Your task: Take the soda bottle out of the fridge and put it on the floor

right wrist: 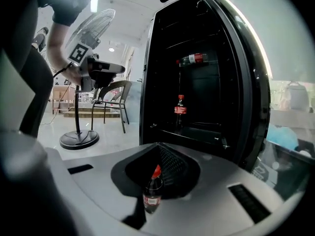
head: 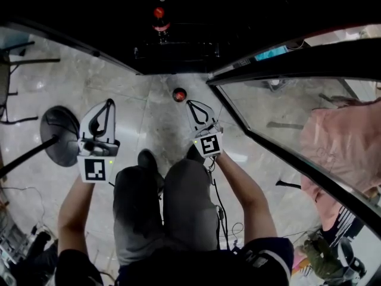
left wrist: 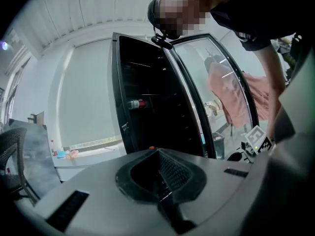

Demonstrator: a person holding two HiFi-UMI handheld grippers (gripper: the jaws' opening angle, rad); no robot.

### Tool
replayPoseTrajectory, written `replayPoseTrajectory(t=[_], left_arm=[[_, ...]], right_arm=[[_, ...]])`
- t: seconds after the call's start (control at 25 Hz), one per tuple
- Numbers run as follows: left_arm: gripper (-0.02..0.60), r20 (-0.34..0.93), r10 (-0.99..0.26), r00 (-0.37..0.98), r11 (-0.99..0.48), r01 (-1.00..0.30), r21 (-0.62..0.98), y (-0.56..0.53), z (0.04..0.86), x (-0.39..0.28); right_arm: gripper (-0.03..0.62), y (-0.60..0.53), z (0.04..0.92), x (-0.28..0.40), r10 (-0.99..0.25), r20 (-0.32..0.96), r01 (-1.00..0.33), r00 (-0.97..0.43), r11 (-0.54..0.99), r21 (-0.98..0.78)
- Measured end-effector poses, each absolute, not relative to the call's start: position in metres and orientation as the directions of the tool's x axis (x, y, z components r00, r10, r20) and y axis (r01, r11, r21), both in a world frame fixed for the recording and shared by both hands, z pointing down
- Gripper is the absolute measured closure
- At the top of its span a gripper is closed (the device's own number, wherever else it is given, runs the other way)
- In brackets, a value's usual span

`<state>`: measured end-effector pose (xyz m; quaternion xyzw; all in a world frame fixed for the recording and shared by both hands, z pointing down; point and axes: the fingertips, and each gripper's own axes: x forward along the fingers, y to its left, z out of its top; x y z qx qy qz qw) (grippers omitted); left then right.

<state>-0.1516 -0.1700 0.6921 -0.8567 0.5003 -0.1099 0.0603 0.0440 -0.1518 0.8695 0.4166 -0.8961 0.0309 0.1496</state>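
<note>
A soda bottle [head: 179,94] with a red cap stands upright on the pale floor in front of the open fridge [head: 172,49]. In the right gripper view the same soda bottle [right wrist: 152,194] shows low down, behind the closed jaws. My right gripper [head: 191,103] hangs just right of it, shut, with nothing between its jaws; the right gripper [right wrist: 158,147] is not touching the bottle. My left gripper [head: 109,102] is further left, shut and empty. Inside the fridge a second bottle [right wrist: 180,110] stands on a shelf and another bottle [right wrist: 194,59] lies above it.
The fridge's glass door [head: 286,115] is swung open at the right. A standing fan [head: 59,137] is at the left, with a chair [right wrist: 114,98] behind it. A person in pink [head: 345,142] stands beyond the door. Cables [head: 223,216] lie on the floor near my legs.
</note>
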Motion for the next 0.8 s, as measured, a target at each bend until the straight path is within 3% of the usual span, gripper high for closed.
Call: replayPoseTrajectory(t=[0.8], left_arm=[[0.558,0.157,-0.899,0.41,-0.433,-0.886,-0.168,-0.157,0.542,-0.134]], right_arm=[[0.574,-0.151,0.662,0.05,-0.739,0.248,-0.754,-0.626,0.655,0.049]])
